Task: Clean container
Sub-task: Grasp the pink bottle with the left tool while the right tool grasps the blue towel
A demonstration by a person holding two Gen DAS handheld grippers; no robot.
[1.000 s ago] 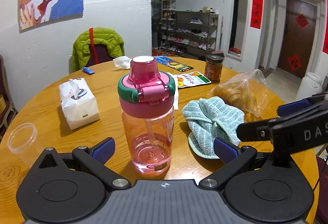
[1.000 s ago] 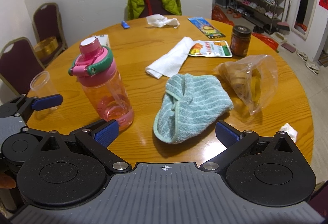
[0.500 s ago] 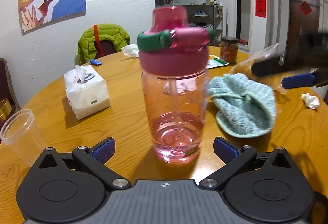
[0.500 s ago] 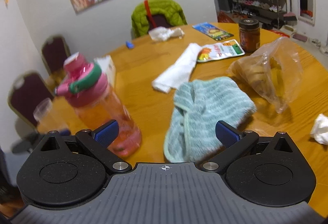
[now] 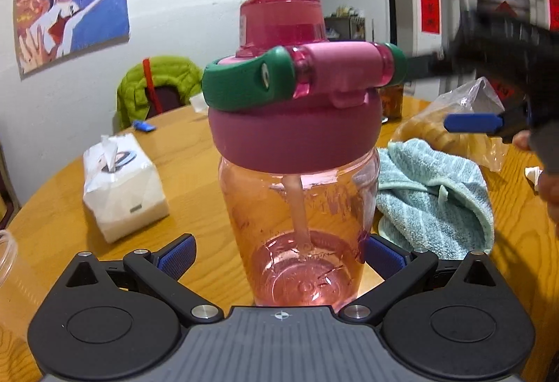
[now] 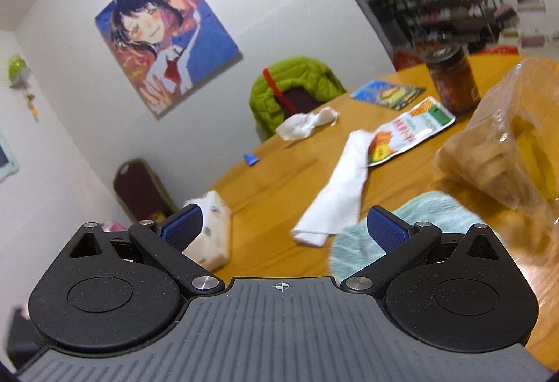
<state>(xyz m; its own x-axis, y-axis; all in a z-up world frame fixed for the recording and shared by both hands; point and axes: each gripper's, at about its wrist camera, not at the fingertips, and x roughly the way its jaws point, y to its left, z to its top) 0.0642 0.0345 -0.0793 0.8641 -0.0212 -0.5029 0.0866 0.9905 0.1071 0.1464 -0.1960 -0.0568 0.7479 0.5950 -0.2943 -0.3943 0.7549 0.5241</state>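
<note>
Pink bottle (image 5: 297, 179) upright on table (image 5: 195, 179), between left gripper (image 5: 279, 256) jaws, spread, right pad touching; right gripper (image 6: 284, 228) jaws apart, empty; off-centre squeeze may tip bottle

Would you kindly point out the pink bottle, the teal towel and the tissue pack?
pink bottle (image 5: 297, 204), left wrist view, clear body.
teal towel (image 5: 433, 197), left wrist view, middle folds.
tissue pack (image 5: 122, 193), left wrist view, top face.

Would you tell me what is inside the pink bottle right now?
Inside the pink bottle a pale straw runs down into a shallow pool of clear liquid at the bottom. The opaque pink lid hides the straw's top.
</note>
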